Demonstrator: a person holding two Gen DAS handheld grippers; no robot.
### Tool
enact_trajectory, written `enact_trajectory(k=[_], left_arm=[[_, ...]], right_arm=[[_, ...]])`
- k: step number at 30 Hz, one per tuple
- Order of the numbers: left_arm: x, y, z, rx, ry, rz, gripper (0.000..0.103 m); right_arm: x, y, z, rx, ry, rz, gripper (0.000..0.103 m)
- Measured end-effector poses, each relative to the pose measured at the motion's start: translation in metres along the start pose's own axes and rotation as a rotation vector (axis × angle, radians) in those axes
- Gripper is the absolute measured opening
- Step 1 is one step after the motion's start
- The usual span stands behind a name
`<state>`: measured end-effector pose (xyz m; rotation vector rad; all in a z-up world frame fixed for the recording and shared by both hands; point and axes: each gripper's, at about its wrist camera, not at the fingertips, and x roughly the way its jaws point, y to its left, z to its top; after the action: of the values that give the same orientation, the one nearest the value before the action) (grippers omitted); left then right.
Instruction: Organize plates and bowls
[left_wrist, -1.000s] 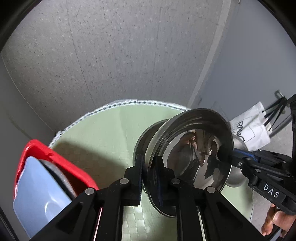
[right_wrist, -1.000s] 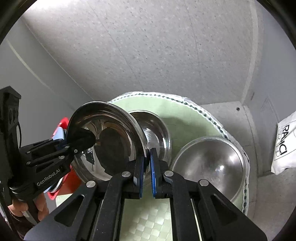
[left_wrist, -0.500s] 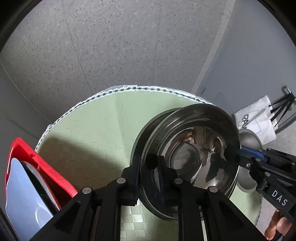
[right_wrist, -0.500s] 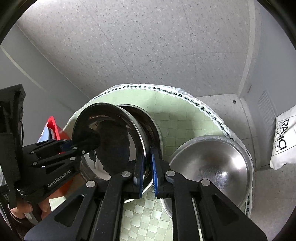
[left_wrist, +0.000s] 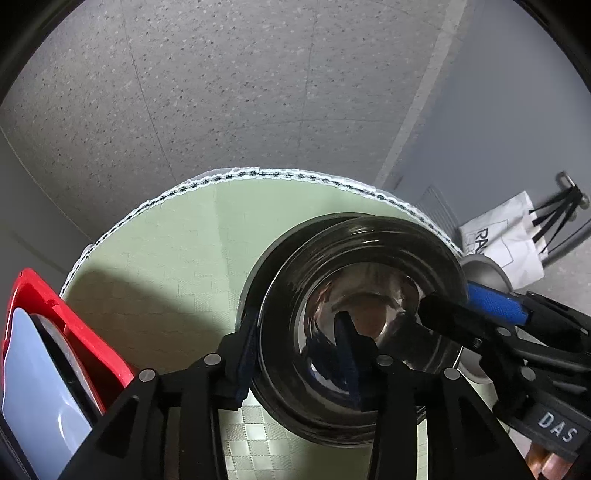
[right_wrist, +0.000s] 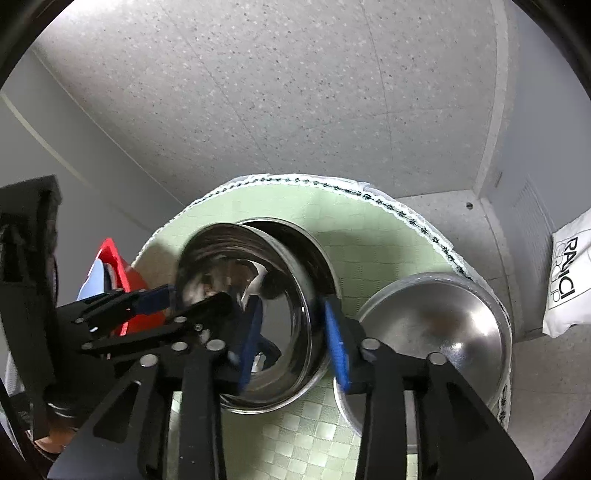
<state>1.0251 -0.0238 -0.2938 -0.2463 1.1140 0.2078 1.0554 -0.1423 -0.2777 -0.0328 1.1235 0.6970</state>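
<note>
A shiny steel bowl now sits nested in a second steel bowl on the round green table. My left gripper is open, its fingers straddling the near rim of the nested bowls. My right gripper is open too, its blue pads either side of the opposite rim; it also shows in the left wrist view. A larger steel bowl stands apart to the right.
A red rack holding a pale blue plate sits at the table's left edge. A white paper bag stands on the floor to the right. The table's stitched edge runs along the far side.
The bowl held tilted by both grippers came down into the other bowl. Both grippers then opened and let go of its rim.
</note>
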Motion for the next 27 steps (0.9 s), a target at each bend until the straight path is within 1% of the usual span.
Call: enact_trajectory(k=[4,7,9,11,12,13,14,16,17,19,20,22,24,26,27], left_arm=[[-0.004,-0.001,0.000,-0.012,-0.008,-0.023,0.050],[-0.007,-0.002,-0.002,-0.019,-0.014,-0.023,0.053],[-0.014,-0.003,-0.004,-0.032,-0.022,-0.025,0.053],[-0.029,-0.005,-0.007,-0.051,-0.055,-0.030,0.062],[-0.035,-0.007,-0.008,-0.058,-0.072,-0.023,0.069],[-0.046,-0.009,-0.010,-0.070,-0.107,-0.018,0.073],[-0.055,-0.011,-0.013,-0.078,-0.138,-0.012,0.075],[-0.074,-0.021,-0.019,-0.085,-0.191,-0.014,0.083],[-0.082,-0.027,-0.024,-0.085,-0.214,-0.019,0.084],[-0.091,-0.040,-0.033,-0.087,-0.236,-0.005,0.086],[-0.093,-0.047,-0.038,-0.083,-0.247,0.000,0.086],[-0.094,-0.064,-0.049,-0.073,-0.257,0.014,0.086],[-0.087,-0.081,-0.057,-0.035,-0.247,0.022,0.086],[-0.075,-0.097,-0.062,0.022,-0.220,0.067,0.086],[-0.072,-0.101,-0.064,0.035,-0.210,0.072,0.085]], right_arm=[[-0.008,0.000,-0.001,0.009,-0.020,0.009,0.044],[-0.015,-0.004,-0.002,0.022,-0.039,0.014,0.051],[-0.020,-0.009,-0.002,0.031,-0.050,0.019,0.051],[-0.030,-0.016,-0.004,0.051,-0.075,0.025,0.051],[-0.040,-0.021,-0.005,0.062,-0.097,0.027,0.051],[-0.046,-0.024,-0.006,0.067,-0.111,0.023,0.052],[-0.056,-0.030,-0.007,0.071,-0.136,0.011,0.053],[-0.076,-0.043,-0.010,0.078,-0.181,-0.036,0.065],[-0.083,-0.050,-0.012,0.082,-0.195,-0.057,0.067],[-0.092,-0.067,-0.016,0.097,-0.213,-0.105,0.067],[-0.094,-0.076,-0.019,0.109,-0.214,-0.129,0.067],[-0.091,-0.096,-0.026,0.148,-0.194,-0.149,0.067],[-0.080,-0.109,-0.034,0.182,-0.162,-0.153,0.067],[-0.065,-0.118,-0.041,0.205,-0.127,-0.126,0.067],[-0.057,-0.120,-0.045,0.222,-0.109,-0.100,0.064]])
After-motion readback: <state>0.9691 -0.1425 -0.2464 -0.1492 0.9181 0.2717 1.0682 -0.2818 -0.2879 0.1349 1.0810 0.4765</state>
